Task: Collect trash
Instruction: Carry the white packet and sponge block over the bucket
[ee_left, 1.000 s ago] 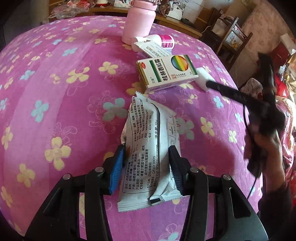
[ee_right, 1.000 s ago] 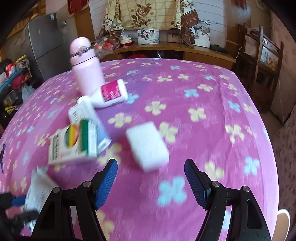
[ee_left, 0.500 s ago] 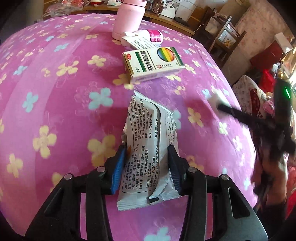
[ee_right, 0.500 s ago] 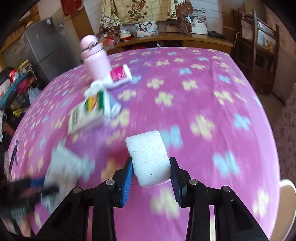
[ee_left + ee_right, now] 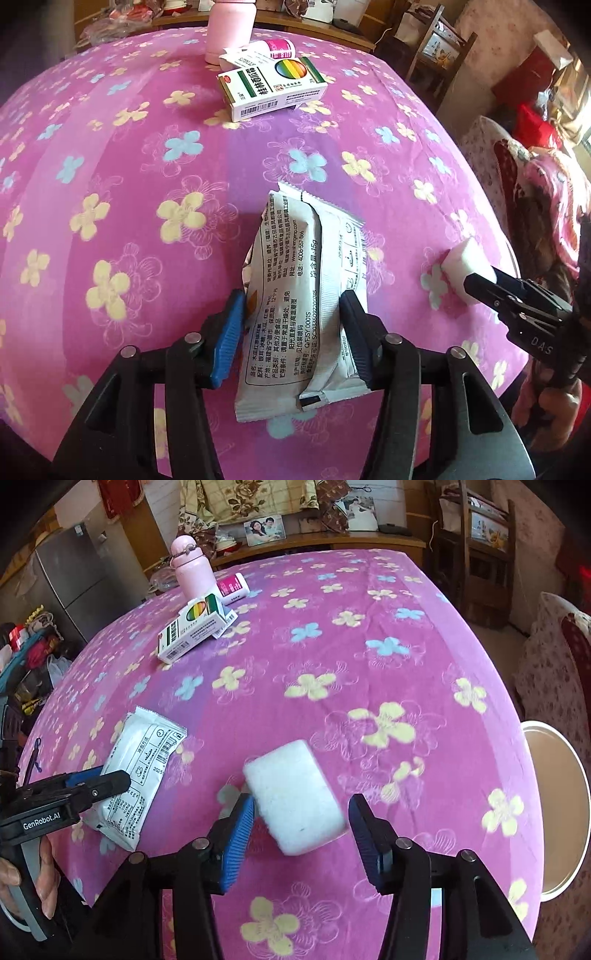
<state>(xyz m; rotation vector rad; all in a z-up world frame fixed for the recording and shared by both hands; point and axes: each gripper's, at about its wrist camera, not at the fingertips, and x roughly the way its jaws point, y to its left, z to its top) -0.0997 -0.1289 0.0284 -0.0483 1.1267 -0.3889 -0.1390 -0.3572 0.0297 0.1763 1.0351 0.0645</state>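
A white snack packet (image 5: 295, 295) sits upright between the fingers of my left gripper (image 5: 291, 332), which is shut on it while its jaws ease open. The right wrist view shows the same packet (image 5: 136, 771) in the left gripper (image 5: 99, 779) at the table's left edge. A white sponge block (image 5: 295, 801) lies tilted between the fingers of my right gripper (image 5: 301, 823). Those jaws are opening: the left pad touches the sponge and the right pad stands clear of it. From the left wrist, the sponge (image 5: 461, 266) shows at the right gripper (image 5: 480, 284) tip near the table's right edge.
On the pink flowered tablecloth (image 5: 147, 184), a medicine box (image 5: 271, 86) lies at the far side with a pink bottle (image 5: 231, 29) and a small pink-labelled bottle (image 5: 232, 587). A round white-rimmed bin (image 5: 550, 812) stands below the right edge. Chairs and shelves ring the table.
My right gripper closed on the sponge, carried it toward the near right edge, and now its jaws have widened. My left gripper drew back from the medicine box with the packet.
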